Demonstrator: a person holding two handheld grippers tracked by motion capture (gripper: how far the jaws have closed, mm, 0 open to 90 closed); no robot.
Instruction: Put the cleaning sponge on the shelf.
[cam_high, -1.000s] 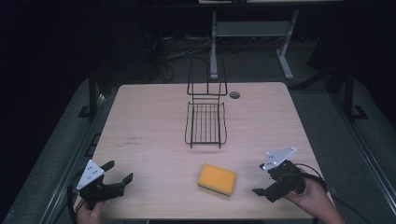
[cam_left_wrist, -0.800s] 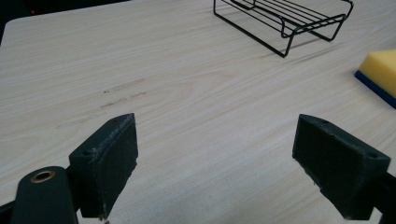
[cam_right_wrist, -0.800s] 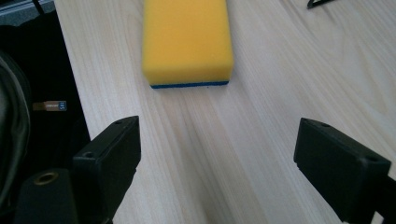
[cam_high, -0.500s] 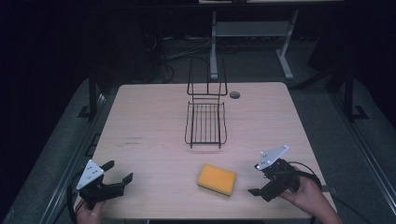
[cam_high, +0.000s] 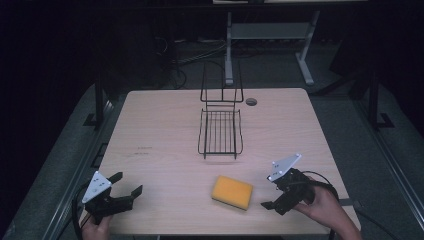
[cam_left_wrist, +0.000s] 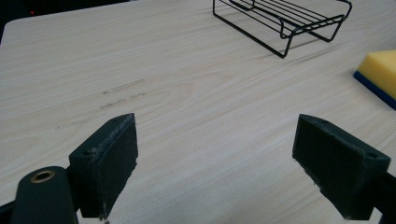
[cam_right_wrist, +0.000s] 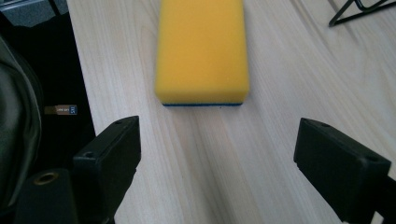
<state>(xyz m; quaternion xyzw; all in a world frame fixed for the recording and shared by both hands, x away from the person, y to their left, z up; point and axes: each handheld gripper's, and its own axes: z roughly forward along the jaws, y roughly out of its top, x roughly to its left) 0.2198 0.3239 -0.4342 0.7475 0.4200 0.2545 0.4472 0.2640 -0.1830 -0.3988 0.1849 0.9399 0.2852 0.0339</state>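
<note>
A yellow sponge (cam_high: 232, 192) with a blue underside lies flat near the table's front edge, right of centre. My right gripper (cam_high: 268, 196) stands open just right of it, jaws pointed at it; in the right gripper view the sponge (cam_right_wrist: 201, 49) lies straight ahead, a short way beyond the right gripper (cam_right_wrist: 224, 158). My left gripper (cam_high: 126, 184) stands open at the front left corner with nothing between its jaws. In the left gripper view the left gripper (cam_left_wrist: 229, 163) faces bare wood, with the sponge (cam_left_wrist: 379, 73) at the right edge.
A black wire rack (cam_high: 220, 131) with an upright back stands at the table's centre, also in the left gripper view (cam_left_wrist: 285, 16). A round cable hole (cam_high: 251, 101) sits behind it. The wooden table (cam_high: 160, 130) drops off close behind the right gripper.
My right gripper has moved left and slightly forward, closer to the sponge. The left gripper has stayed in place.
</note>
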